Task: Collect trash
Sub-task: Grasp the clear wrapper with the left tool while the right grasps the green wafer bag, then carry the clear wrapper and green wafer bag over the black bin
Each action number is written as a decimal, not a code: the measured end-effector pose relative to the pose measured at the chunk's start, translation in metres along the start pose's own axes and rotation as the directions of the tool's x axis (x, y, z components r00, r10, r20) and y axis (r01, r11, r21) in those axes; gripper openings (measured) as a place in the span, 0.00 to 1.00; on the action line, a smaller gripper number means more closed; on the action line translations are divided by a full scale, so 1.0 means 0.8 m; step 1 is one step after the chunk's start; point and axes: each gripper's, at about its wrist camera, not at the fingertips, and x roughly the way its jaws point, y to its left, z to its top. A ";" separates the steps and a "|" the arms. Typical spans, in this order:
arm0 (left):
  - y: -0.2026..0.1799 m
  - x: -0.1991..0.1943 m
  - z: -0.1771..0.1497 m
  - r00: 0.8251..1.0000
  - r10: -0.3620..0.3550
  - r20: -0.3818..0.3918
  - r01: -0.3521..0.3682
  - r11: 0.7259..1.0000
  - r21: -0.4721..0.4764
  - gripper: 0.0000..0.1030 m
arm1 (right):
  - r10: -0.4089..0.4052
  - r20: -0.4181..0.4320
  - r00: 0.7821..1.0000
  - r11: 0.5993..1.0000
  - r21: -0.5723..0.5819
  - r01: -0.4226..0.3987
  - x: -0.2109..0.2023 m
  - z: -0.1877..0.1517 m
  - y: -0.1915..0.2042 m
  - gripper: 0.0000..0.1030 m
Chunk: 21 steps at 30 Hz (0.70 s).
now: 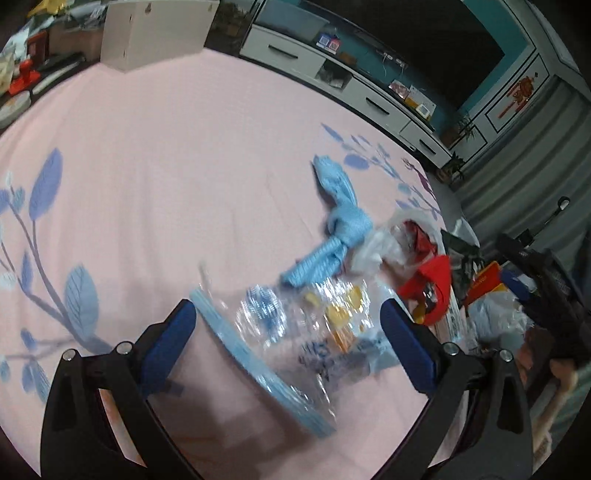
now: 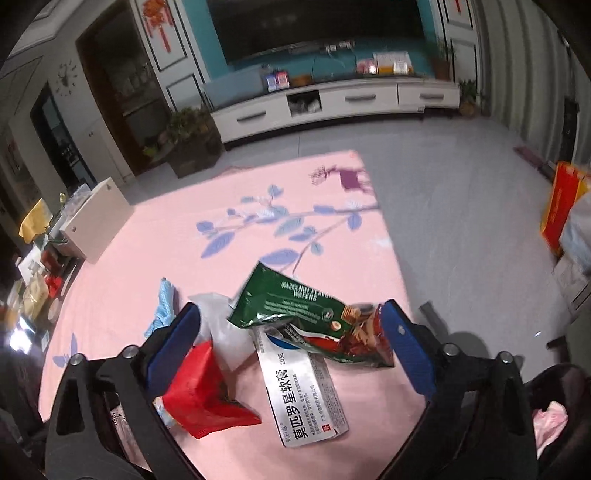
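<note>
Trash lies on a pink floral cloth (image 1: 166, 166). In the left wrist view my left gripper (image 1: 288, 325) is open around a clear plastic bag with a blue zip strip (image 1: 280, 343); a knotted blue cloth (image 1: 343, 229), crumpled clear plastic (image 1: 376, 247) and a red wrapper (image 1: 432, 291) lie beyond. In the right wrist view my right gripper (image 2: 291, 332) is open above a green wafer wrapper (image 2: 295, 302), a silver ointment box (image 2: 306, 391), a red wrapper (image 2: 207, 391) and white plastic (image 2: 225, 332). The blue cloth (image 2: 162, 306) lies left of them.
A white box (image 1: 155, 29) stands at the cloth's far edge, also in the right wrist view (image 2: 96, 221). A white TV cabinet (image 2: 332, 103) lines the far wall. Cluttered items (image 1: 22, 74) sit far left. Bags and an orange box (image 1: 487, 284) lie off the cloth's right edge.
</note>
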 end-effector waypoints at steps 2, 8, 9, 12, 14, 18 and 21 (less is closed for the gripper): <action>-0.001 -0.002 -0.006 1.000 0.004 -0.005 -0.004 1.000 0.001 0.85 | 0.005 -0.006 1.000 1.000 0.013 -0.005 0.011 -0.001 -0.003 0.90; -0.010 0.003 -0.021 0.998 0.058 -0.015 -0.057 0.998 0.037 0.57 | -0.014 -0.047 0.999 1.000 0.003 0.015 0.041 -0.008 -0.001 0.88; -0.010 0.002 -0.021 0.998 0.062 -0.015 -0.061 0.997 0.041 0.55 | -0.020 -0.049 0.999 1.000 0.001 0.020 0.043 -0.010 -0.002 0.85; -0.012 0.002 -0.025 0.998 0.069 -0.010 -0.069 0.997 0.045 0.40 | -0.049 -0.045 0.998 0.999 -0.013 0.048 0.046 -0.012 -0.003 0.75; -0.011 0.004 -0.026 0.997 0.078 -0.016 -0.077 0.996 0.047 0.14 | -0.049 -0.052 0.997 0.999 -0.016 0.049 0.048 -0.013 -0.005 0.69; -0.014 0.005 -0.028 0.998 0.055 -0.027 -0.053 0.997 0.049 0.13 | -0.061 -0.054 0.997 0.998 -0.006 0.061 0.046 -0.015 -0.011 0.46; -0.017 0.004 -0.028 0.998 0.052 -0.021 -0.051 0.997 0.056 0.12 | -0.079 -0.050 0.996 0.997 -0.004 0.079 0.041 -0.016 -0.013 0.35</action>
